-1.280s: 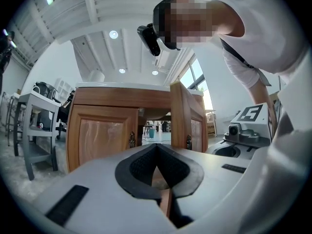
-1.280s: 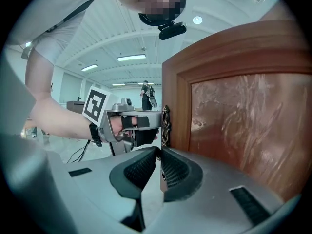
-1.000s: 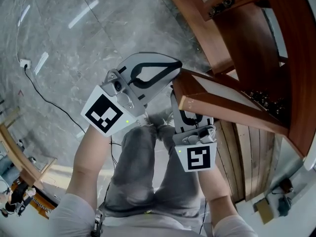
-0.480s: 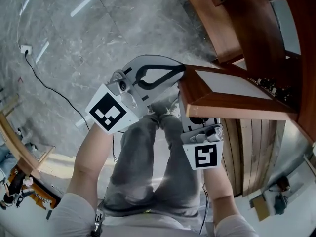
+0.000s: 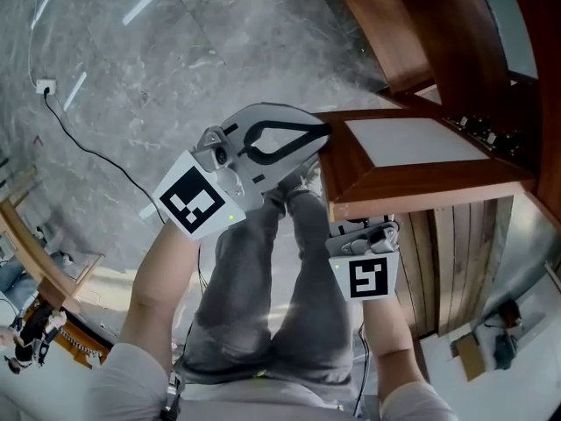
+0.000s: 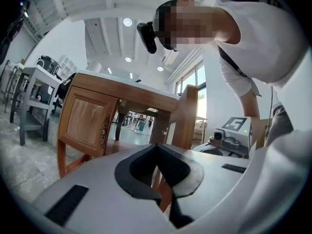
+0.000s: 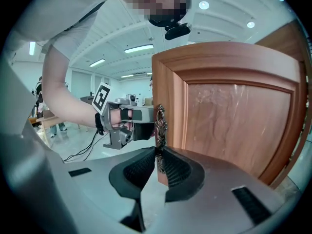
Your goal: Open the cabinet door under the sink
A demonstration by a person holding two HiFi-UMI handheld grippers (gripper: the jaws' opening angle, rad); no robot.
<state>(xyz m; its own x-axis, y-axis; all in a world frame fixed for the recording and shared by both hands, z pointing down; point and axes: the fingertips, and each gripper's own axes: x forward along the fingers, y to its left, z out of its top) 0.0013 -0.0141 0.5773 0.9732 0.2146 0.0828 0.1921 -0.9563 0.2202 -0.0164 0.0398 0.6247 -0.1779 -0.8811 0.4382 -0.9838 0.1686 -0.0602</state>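
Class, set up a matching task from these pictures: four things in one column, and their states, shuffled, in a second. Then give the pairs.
Things:
1. left tool
2. right tool
3. door
4. cable

States:
A. swung open
B. shut on the handle
C. lying on the grey floor
D. shut, holding nothing

Pairs: 1-D, 2-B, 3-A, 4-C
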